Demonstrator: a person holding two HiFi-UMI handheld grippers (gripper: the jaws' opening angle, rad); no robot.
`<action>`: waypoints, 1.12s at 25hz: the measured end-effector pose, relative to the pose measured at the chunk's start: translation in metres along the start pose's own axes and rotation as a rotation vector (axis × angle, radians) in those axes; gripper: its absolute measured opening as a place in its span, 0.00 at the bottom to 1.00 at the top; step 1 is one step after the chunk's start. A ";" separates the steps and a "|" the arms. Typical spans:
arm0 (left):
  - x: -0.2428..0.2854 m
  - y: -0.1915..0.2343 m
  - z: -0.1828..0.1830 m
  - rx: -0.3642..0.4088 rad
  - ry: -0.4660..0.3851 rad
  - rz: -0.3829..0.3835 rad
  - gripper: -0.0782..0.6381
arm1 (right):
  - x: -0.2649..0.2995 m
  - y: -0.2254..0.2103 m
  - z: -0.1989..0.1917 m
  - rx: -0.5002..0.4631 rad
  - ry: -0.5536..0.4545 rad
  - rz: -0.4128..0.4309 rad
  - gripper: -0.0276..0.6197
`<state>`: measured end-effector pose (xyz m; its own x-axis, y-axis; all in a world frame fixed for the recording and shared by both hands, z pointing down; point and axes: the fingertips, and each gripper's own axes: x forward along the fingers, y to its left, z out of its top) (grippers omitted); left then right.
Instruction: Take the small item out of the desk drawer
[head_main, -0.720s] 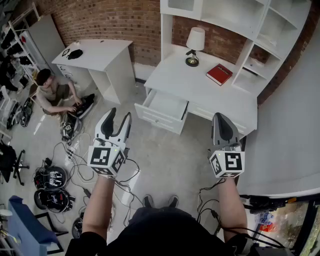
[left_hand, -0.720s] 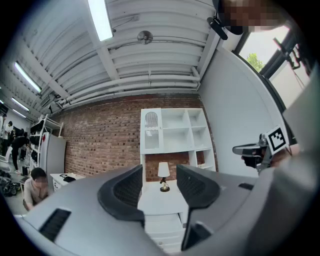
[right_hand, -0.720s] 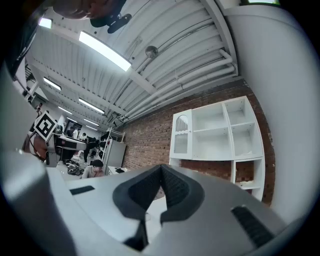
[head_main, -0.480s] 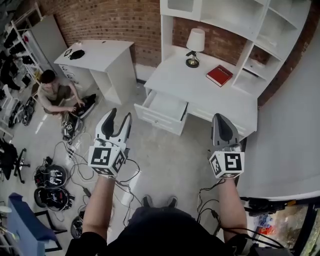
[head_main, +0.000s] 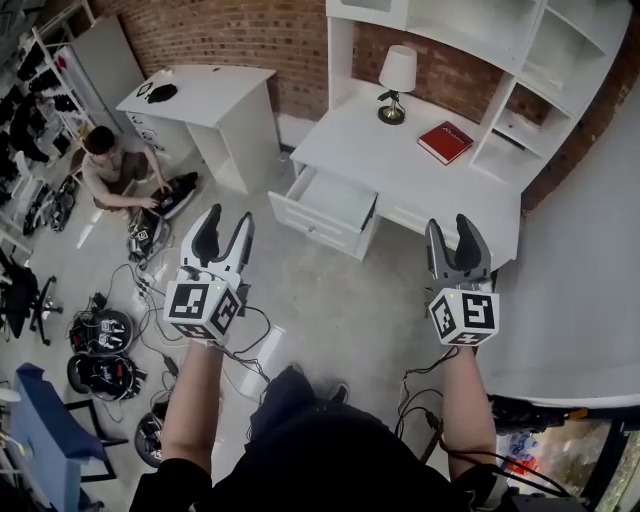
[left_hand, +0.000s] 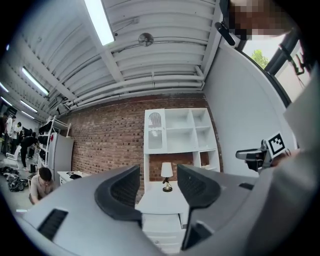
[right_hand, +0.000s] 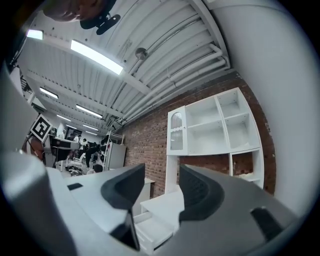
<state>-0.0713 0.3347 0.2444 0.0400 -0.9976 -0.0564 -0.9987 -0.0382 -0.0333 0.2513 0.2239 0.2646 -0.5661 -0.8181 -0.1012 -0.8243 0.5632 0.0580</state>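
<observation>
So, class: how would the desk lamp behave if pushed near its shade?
Probably tips: the lamp has a wide shade on a thin stem and small base. Pushed low, it might slide on the smooth desk.

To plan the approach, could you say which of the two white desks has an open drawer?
The larger desk with the lamp and red book, under the shelving: its drawer is pulled out. The smaller desk shows none open.

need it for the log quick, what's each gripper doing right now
left gripper: open, holding nothing
right gripper: open, holding nothing
</observation>
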 end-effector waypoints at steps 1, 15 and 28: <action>0.002 0.002 -0.002 0.001 0.003 0.003 0.42 | 0.002 -0.002 -0.001 -0.002 0.001 0.001 0.36; 0.087 0.080 -0.076 -0.007 0.117 -0.048 0.49 | 0.099 0.004 -0.043 -0.043 0.080 0.014 0.38; 0.199 0.182 -0.115 -0.056 0.172 -0.133 0.49 | 0.255 0.048 -0.058 -0.052 0.132 -0.012 0.38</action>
<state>-0.2486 0.1229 0.3422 0.1699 -0.9786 0.1163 -0.9854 -0.1680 0.0264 0.0668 0.0358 0.2994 -0.5496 -0.8349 0.0293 -0.8285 0.5492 0.1090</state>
